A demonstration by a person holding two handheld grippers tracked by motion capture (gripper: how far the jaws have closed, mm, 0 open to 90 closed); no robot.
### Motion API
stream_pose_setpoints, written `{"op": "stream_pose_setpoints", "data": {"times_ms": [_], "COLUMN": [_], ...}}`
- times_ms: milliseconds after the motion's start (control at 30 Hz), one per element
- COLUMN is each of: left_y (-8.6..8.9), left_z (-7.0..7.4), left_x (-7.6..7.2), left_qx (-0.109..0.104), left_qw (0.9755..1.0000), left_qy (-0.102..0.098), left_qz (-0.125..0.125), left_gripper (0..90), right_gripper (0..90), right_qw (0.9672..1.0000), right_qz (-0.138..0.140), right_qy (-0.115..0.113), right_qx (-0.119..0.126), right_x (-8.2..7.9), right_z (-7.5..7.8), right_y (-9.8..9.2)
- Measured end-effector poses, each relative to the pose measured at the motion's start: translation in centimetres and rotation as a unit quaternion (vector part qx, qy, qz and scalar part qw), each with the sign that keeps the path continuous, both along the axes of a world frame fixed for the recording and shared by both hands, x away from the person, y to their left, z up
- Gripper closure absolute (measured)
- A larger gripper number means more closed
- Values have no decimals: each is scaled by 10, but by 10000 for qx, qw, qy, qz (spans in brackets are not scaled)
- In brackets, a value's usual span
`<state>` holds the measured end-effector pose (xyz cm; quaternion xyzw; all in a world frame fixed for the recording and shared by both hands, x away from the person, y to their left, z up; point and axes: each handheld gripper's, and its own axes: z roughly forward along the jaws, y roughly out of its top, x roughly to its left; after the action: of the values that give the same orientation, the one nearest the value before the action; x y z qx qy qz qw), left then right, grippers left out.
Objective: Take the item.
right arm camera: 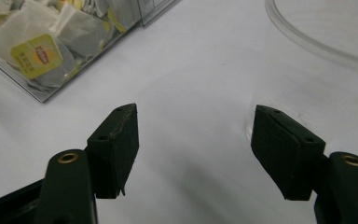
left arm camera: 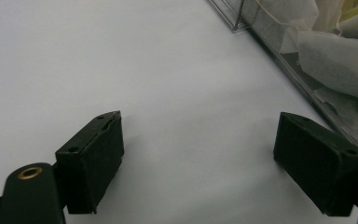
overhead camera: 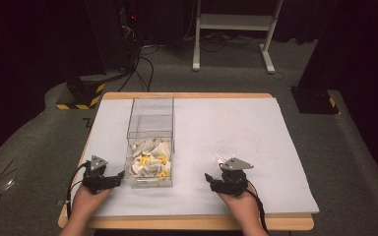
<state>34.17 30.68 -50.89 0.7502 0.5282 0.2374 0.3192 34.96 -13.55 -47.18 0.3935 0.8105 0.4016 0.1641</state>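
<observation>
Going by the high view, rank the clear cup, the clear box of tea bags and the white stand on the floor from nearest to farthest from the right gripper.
1. The clear cup, on the table just beyond the right gripper.
2. The clear box, on the table, with tea bags in its near end, off to the gripper's left.
3. The white stand, on the floor past the table's far edge.

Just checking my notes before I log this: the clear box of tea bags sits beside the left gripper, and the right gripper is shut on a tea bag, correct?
Not quite. The right gripper is open with nothing between its jaws, as the right gripper view shows. The clear box of tea bags does sit beside the left gripper.
</observation>
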Motion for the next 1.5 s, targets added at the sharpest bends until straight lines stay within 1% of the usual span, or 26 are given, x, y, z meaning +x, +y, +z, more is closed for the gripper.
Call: {"op": "stream_pose_setpoints", "data": {"times_ms": [100,300,467,533,667,800,833,933,1000,1067,1167,1200,1400,1500], "left_y": [0,0,0,0,0,0,0,0,0,0,0,0,0,0], "left_z": [0,0,0,0,0,0,0,0,0,0,0,0,0,0], "left_x": [0,0,0,0,0,0,0,0,0,0,0,0,0,0], "left_qx": [-13,-17,-19,-15,-15,-16,-18,-17,-17,-20,-19,-17,5,-17], "left_qw": [10000,10000,10000,10000,10000,10000,10000,10000,10000,10000,10000,10000,10000,10000], "left_qy": [2,4,5,3,3,3,8,3,3,6,9,4,-4,3], "left_qz": [9,12,14,11,11,12,7,11,12,8,6,11,0,11], "left_gripper": [161,161,161,160,161,161,161,161,161,161,161,161,161,161], "right_gripper": [327,320,321,319,316,314,319,321,334,336,328,321,303,292], "right_qw": [10000,9999,9997,9996,9995,9994,9993,9993,9993,9992,9989,9988,9984,9979], "right_qz": [49,67,108,125,125,172,235,269,282,317,358,388,455,495], "right_qy": [-31,-94,-137,-121,-114,-133,-161,-185,-150,-193,-210,-196,-200,-290], "right_qx": [26,123,146,243,276,270,232,183,187,155,213,242,279,314], "right_x": [0,1,1,2,2,3,3,4,4,4,4,4,6,6], "right_z": [9,19,22,23,25,27,29,30,33,35,38,41,48,54], "right_y": [4,10,15,18,21,24,27,30,34,37,39,43,51,58]}}
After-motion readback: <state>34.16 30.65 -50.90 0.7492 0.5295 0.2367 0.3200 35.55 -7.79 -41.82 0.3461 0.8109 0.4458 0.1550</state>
